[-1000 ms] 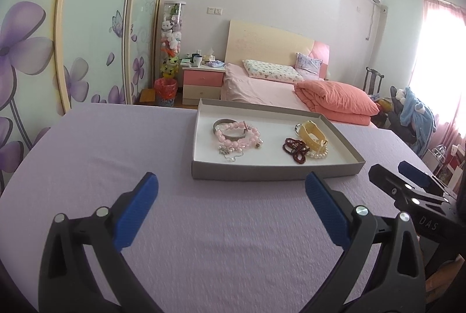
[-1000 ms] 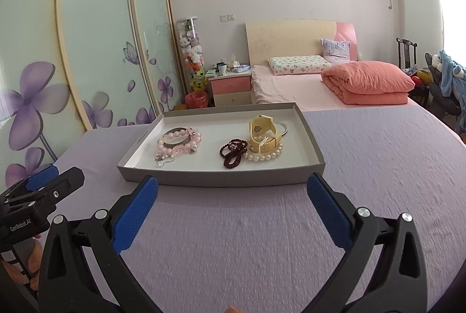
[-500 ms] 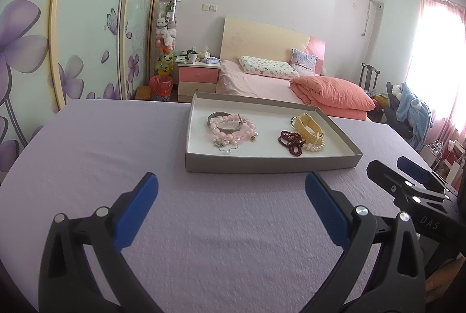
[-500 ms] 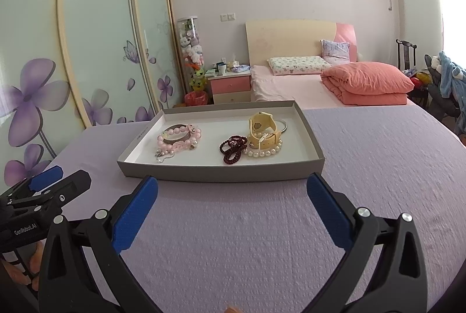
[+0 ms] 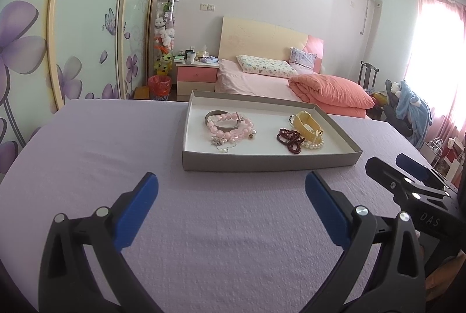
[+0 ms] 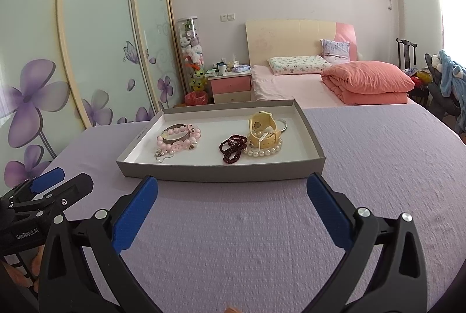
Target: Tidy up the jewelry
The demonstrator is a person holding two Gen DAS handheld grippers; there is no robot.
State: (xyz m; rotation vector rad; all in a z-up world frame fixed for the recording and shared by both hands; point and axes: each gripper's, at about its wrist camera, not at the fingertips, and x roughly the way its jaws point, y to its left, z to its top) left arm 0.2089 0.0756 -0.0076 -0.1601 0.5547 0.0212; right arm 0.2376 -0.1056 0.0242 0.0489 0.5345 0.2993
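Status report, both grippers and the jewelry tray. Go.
Left gripper open, empty. Right gripper open, empty. Bracelets piled untouched in gray tray. Path clear.

The silver bangle (image 6: 284, 123) is mostly hidden behind the yellow watch (image 6: 262, 129); the small charms (image 5: 220, 142) beside the pink bead bracelet (image 5: 233, 128) are too small to identify.
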